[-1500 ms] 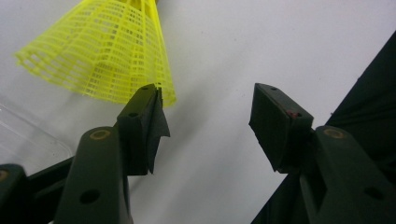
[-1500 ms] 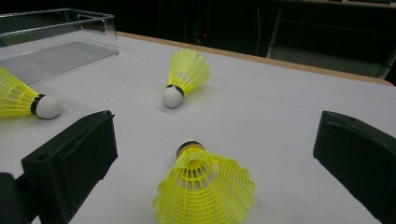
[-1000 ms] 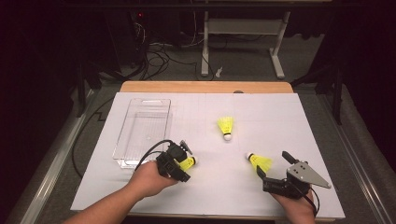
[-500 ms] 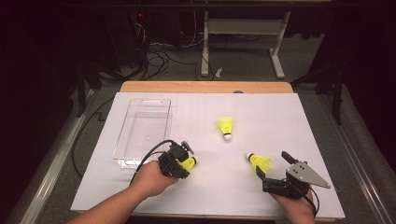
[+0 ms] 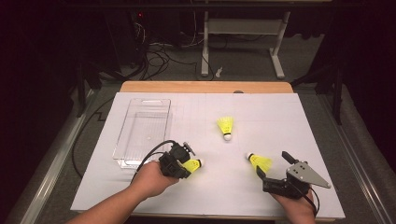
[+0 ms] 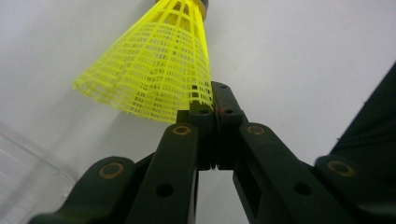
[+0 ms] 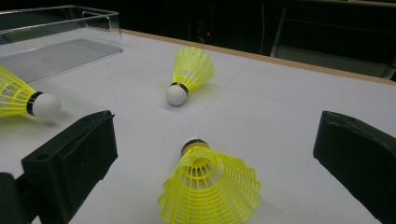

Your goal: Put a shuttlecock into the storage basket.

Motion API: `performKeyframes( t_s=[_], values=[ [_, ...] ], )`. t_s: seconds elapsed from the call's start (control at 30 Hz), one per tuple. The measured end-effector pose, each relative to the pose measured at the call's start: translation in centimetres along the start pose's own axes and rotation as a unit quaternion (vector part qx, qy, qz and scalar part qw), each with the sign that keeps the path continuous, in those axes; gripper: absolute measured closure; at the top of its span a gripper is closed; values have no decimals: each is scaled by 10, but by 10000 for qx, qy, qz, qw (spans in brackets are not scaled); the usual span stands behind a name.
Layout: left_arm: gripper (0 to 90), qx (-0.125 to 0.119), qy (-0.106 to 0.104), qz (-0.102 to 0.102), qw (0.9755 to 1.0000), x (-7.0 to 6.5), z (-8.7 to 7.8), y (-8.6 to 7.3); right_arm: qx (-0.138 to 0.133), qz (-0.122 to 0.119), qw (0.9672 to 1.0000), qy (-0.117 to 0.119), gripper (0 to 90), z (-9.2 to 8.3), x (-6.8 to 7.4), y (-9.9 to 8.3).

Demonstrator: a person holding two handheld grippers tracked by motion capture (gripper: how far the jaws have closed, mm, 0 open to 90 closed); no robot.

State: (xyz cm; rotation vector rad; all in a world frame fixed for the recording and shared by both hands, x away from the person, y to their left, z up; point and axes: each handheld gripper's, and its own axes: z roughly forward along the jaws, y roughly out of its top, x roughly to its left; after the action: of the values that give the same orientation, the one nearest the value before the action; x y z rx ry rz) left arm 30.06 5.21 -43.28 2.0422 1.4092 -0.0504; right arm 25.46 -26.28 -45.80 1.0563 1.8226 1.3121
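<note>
The yellow plastic-mesh shuttlecock with a white round tip (image 5: 192, 164) lies on the white surface (image 5: 280, 116), just beside the near right corner of the clear plastic tray (image 5: 142, 128). The left gripper (image 5: 183, 164) has just been closing, and its jaws are now pressed together on the edge of this shuttlecock's mesh skirt (image 6: 154, 70). In the left gripper view the black jaws meet with the thin yellow net pinched between them at the skirt's rim. A second yellow mesh shuttlecock (image 5: 260, 161) lies on its side farther right of the tray, well apart from the first one. The right gripper (image 5: 273, 170) sits right behind this second shuttlecock (image 7: 210, 186), with its jaws wide apart, one on each side, and not touching it. A third yellow mesh shuttlecock (image 5: 226, 126) lies to the right of the tray, farther back on the surface, with its white tip pointing toward the person. The tray stands on the left part of the surface. A brown wooden edge (image 5: 205, 87) shows past the far end of the tray.
</note>
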Motion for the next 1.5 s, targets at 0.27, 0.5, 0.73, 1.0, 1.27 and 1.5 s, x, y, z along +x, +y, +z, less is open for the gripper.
performKeyframes(
  t_s=[0.27, 0.5, 0.73, 1.0, 1.27, 1.5],
  values=[
    [888, 156, -146, 53, 9998, -11, -17, 5, -15, -11, 10000, -6, 4, 0, 1, 0],
    [887, 255, -263, 40, 9993, -13, -34, 11, -20, -1, 10000, -8, 4, -1, 0, 0],
    [887, 287, -323, 2, 9991, -12, -56, 20, -12, 32, 10000, -17, 3, -2, 0, 0],
    [888, 225, -361, -96, 9990, -8, -81, 32, -7, 34, 10000, -29, 4, -2, 0, -1],
    [888, 138, -306, -170, 9993, -3, -98, 40, 1, 32, 10000, -30, 4, -2, 1, -1],
    [888, 141, -219, -217, 9994, 6, -108, 43, 4, 34, 10000, -29, 4, -2, 1, -1]
  ],
)
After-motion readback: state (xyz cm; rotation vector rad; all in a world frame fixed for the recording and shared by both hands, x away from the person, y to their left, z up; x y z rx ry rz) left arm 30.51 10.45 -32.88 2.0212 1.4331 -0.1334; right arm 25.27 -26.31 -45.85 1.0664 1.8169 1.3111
